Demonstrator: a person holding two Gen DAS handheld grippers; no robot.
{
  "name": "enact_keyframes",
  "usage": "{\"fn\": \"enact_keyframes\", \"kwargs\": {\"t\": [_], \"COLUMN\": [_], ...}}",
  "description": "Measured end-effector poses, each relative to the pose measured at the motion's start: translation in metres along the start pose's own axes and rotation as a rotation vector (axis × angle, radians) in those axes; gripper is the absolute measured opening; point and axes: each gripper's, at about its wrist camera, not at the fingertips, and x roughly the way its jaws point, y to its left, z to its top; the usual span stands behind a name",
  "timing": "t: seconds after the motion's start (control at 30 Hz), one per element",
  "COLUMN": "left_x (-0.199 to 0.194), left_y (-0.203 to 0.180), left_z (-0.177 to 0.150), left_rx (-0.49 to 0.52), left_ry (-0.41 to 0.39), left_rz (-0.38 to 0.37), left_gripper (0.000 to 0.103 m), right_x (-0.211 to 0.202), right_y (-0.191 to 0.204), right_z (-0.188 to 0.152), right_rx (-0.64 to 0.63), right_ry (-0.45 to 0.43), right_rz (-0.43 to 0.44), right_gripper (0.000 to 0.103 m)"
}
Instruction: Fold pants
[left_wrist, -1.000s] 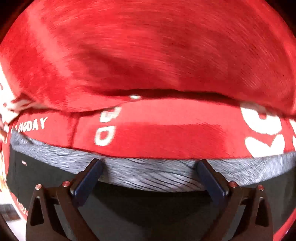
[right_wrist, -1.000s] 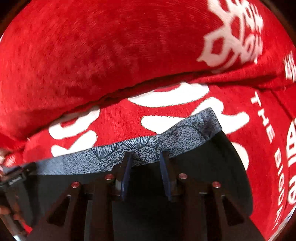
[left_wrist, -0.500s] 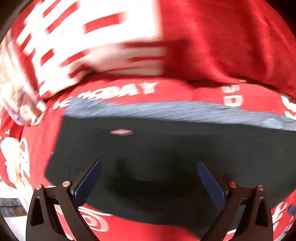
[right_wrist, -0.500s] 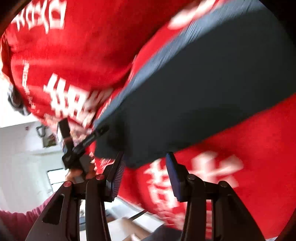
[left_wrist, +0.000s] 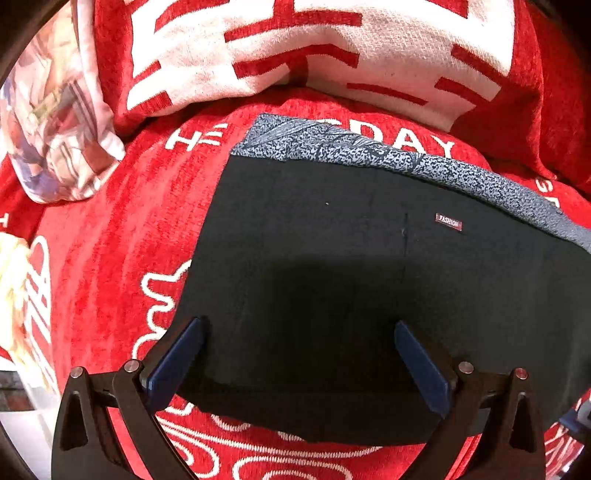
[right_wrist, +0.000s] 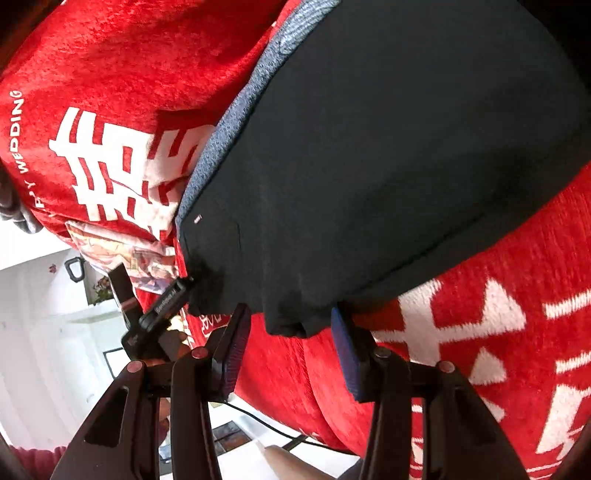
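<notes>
The black pants lie folded into a flat rectangle on a red sofa cover, grey patterned waistband at the far edge, a small "FASHION" tag on top. My left gripper is open and empty, its fingers spread just above the pants' near edge. In the right wrist view the pants fill the upper right. My right gripper is open at the pants' near corner, which hangs between the fingers untouched. The left gripper shows at the pants' other corner.
A red cushion with white characters leans behind the pants. A pale printed pillow lies at the left. The sofa's front edge, a white floor and a dark cable show below in the right wrist view.
Both grippers pulled back from the waistband toward the near edge of the pants. The right gripper opened and swung round to the pants' corner. The pants now lie flat.
</notes>
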Motion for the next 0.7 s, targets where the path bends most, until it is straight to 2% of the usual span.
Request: {"fn": "enact_keyframes", "kwargs": {"t": [0.07, 0.17, 0.2, 0.23, 0.27, 0.37, 0.47, 0.53, 0.63, 0.7], "left_x": [0.003, 0.006, 0.007, 0.008, 0.008, 0.005, 0.0, -0.004, -0.015, -0.03], "left_y": [0.006, 0.01, 0.012, 0.012, 0.013, 0.011, 0.008, 0.007, 0.0, -0.012], "left_z": [0.0, -0.001, 0.0, 0.001, 0.001, 0.0, 0.001, 0.003, 0.006, 0.003], "left_rx": [-0.006, 0.003, 0.002, 0.002, 0.004, 0.011, 0.023, 0.027, 0.035, 0.054], "left_ry": [0.004, 0.0, 0.003, 0.005, 0.008, 0.005, 0.001, 0.018, 0.034, 0.021], "left_rz": [-0.028, -0.038, -0.041, -0.042, -0.042, -0.051, -0.042, -0.027, -0.024, -0.058], "left_gripper": [0.103, 0.103, 0.103, 0.103, 0.103, 0.103, 0.103, 0.103, 0.103, 0.103], "right_x": [0.004, 0.006, 0.006, 0.003, -0.004, -0.017, -0.009, -0.011, -0.03, -0.051], "right_y": [0.009, 0.002, 0.002, 0.009, 0.022, 0.037, 0.019, 0.008, 0.011, 0.016], "right_z": [0.005, 0.011, 0.013, 0.015, 0.016, 0.008, -0.007, -0.013, -0.015, -0.013], "right_rx": [0.017, 0.104, 0.129, 0.114, 0.06, 0.001, 0.006, 0.031, -0.003, -0.055], "right_ry": [-0.015, -0.032, -0.033, -0.051, -0.078, -0.121, -0.104, -0.094, -0.076, -0.092], "right_rz": [-0.001, 0.024, 0.018, -0.026, -0.079, -0.113, -0.233, -0.206, -0.258, -0.312], "right_gripper": [0.049, 0.049, 0.031, 0.009, 0.009, 0.008, 0.007, 0.007, 0.012, 0.024]}}
